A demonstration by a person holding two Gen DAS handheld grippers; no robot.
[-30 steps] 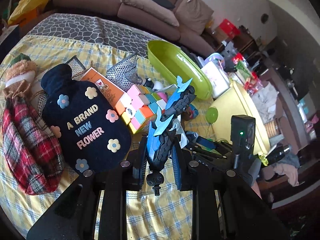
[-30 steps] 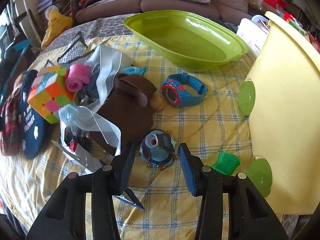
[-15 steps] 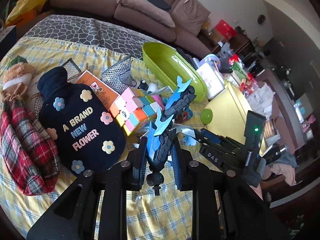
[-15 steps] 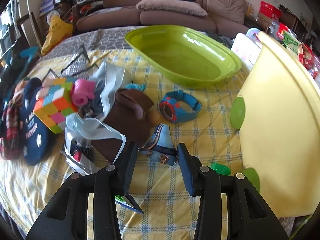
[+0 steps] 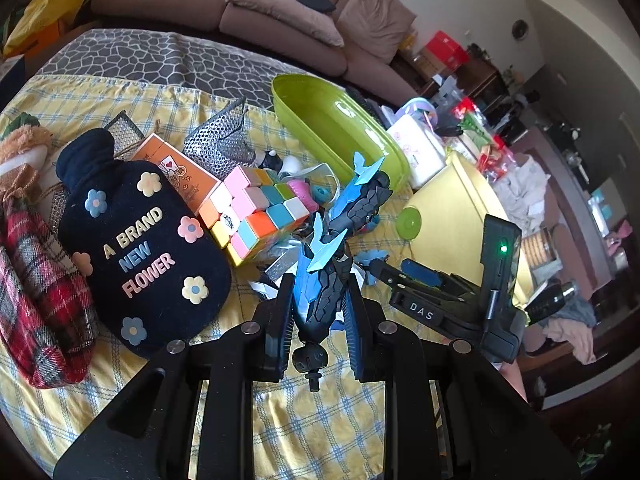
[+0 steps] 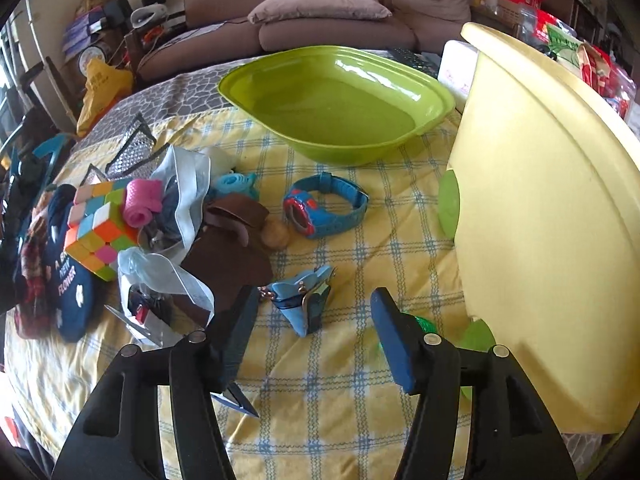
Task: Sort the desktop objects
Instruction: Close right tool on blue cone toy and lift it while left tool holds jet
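A blue-and-black robot toy (image 5: 320, 292) sticks up and away between the fingers of my left gripper (image 5: 320, 300), which is shut on it above the yellow checked cloth (image 5: 320, 432). My right gripper (image 6: 314, 300) has its jaws opening wide. A small blue coin purse (image 6: 298, 296) lies tipped over on the cloth between the fingertips, and neither pad touches it. The right gripper (image 5: 424, 280) also shows in the left wrist view, at the right beside the yellow tub (image 5: 452, 216). The empty green oval basin (image 6: 340, 108) sits at the back.
A blue watch (image 6: 324, 210), a brown pouch (image 6: 228, 248), a colour cube (image 6: 96, 232), a pink roll (image 6: 142, 202) and plastic bags crowd the left middle. A navy flower-patterned cover (image 5: 140, 248) and red plaid cloth (image 5: 36, 300) lie far left. The tall yellow tub (image 6: 540, 200) walls the right.
The right jaws squeezed in on the blue purse, then spread wide; the purse went from upright to lying on its side. The left gripper kept still with the toy.
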